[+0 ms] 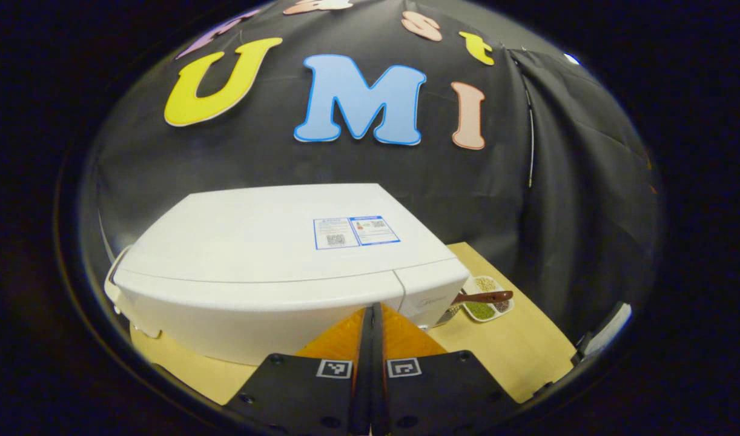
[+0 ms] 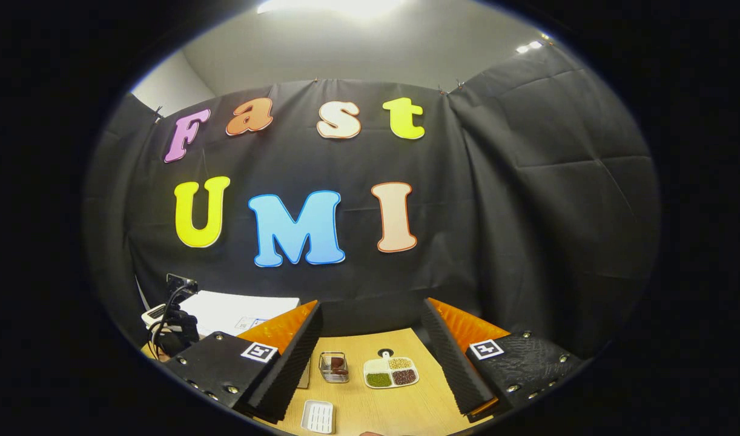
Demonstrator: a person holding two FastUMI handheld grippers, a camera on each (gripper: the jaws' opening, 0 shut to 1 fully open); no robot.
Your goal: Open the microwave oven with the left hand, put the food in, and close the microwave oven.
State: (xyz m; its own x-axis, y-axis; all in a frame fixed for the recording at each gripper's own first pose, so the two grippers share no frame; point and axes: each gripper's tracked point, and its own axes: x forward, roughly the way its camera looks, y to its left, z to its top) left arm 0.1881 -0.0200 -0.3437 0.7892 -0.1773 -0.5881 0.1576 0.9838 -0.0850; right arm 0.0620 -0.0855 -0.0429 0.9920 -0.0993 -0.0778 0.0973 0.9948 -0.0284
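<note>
In the left gripper view, the left tool (image 1: 372, 339) sits low at the front with its two fingers pressed flat together and nothing between them. Right ahead of it stands the white microwave oven (image 1: 273, 266), seen from above its top, with its door closed and a printed sticker (image 1: 355, 232) on the top panel. The oven takes up the left and middle of the wooden bench (image 1: 515, 357) and reaches back toward the rear edge by the black cloth wall. Just past the oven's right side, near the bench's far right edge, lies a white divided dish (image 1: 488, 298) holding green and pale grains, with a brown wooden spoon (image 1: 488, 297) resting across it.

In the right gripper view, the right tool (image 2: 370, 357) is spread wide, its fingers well apart and holding nothing. Between them, on the bench (image 2: 400, 412), the divided dish (image 2: 390, 372) shows four compartments of beans and grains. Just left of it stands a small clear container (image 2: 333, 367) with something dark brown inside, the food. Nearer the bench's front edge lies a small white ribbed tray (image 2: 318, 416). At the bench's left side the top of the microwave oven (image 2: 243, 310) shows, with a dark device and black cables (image 2: 171, 318) beside it
</note>
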